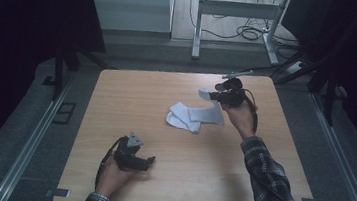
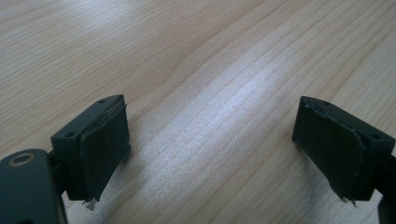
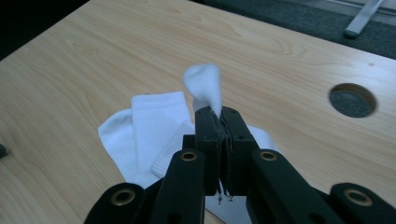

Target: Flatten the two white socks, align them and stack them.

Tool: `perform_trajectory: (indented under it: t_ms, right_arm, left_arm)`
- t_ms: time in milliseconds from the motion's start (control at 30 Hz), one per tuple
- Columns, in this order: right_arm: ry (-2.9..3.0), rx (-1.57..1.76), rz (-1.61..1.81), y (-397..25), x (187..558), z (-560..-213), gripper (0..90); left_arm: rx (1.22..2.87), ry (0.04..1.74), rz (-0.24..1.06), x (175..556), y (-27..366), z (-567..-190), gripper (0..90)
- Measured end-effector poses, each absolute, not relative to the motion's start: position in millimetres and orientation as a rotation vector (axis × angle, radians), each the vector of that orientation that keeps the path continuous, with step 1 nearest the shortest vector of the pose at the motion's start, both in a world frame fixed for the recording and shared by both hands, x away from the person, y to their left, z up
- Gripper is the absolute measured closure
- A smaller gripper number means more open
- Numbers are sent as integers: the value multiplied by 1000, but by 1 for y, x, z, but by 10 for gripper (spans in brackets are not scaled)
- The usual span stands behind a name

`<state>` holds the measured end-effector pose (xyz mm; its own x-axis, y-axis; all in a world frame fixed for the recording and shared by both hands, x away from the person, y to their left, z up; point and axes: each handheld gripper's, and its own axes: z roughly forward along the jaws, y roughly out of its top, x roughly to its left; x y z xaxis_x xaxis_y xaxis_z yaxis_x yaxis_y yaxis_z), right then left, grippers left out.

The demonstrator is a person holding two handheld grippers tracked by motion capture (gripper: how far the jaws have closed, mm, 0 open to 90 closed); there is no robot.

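1. Black jaws of the right gripper (image 3: 219, 116) fill the near part of the right gripper view, pressed together on the toe end of a white sock (image 3: 204, 84), which stands up in a rounded peak above the tips.
2. Below that peak lies the rest of the white socks (image 1: 192, 117), a loose pile of ribbed knit cuffs and soft folds, flat on the table (image 1: 131, 95) a little right of centre and toward the far side.
3. From above, the pinched sock (image 1: 206, 94) arcs up off the pile toward the right gripper (image 1: 217, 95), held above the table at the pile's far right; its long axis runs from the pile up and right to the jaws.
4. Left gripper (image 1: 149, 162) rests low near the front edge, well apart from the pile, jaws spread wide with nothing between them; its pads (image 2: 105, 147) are matte, frayed at the corners.
5. Judgement: the right hand is much nearer, and the pile lies ahead and to the right of the left gripper.
6. Table is pale wood-grain laminate, with a round cable hole (image 3: 352, 100).
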<state>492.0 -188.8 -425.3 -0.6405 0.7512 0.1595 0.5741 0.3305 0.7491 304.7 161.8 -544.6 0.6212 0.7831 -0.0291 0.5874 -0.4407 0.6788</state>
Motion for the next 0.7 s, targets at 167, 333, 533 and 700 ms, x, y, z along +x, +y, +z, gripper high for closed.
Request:
perform_trajectory:
  t_ms: [167, 333, 533, 700]
  right_arm:
    - [2332, 1232, 1214, -215, 486, -412, 865]
    - [2266, 1264, 1222, -246, 479, -396, 866]
    - [2204, 1279, 1220, -272, 471, -374, 866]
    - [2133, 1255, 1198, -294, 459, -338, 866]
  left_arm:
    - [2182, 1070, 383, 305, 162, -545, 110]
    - [2182, 1070, 383, 305, 162, -545, 110]
    - [2181, 1072, 383, 305, 162, -545, 111]
    - [2179, 1072, 383, 305, 162, -545, 111]
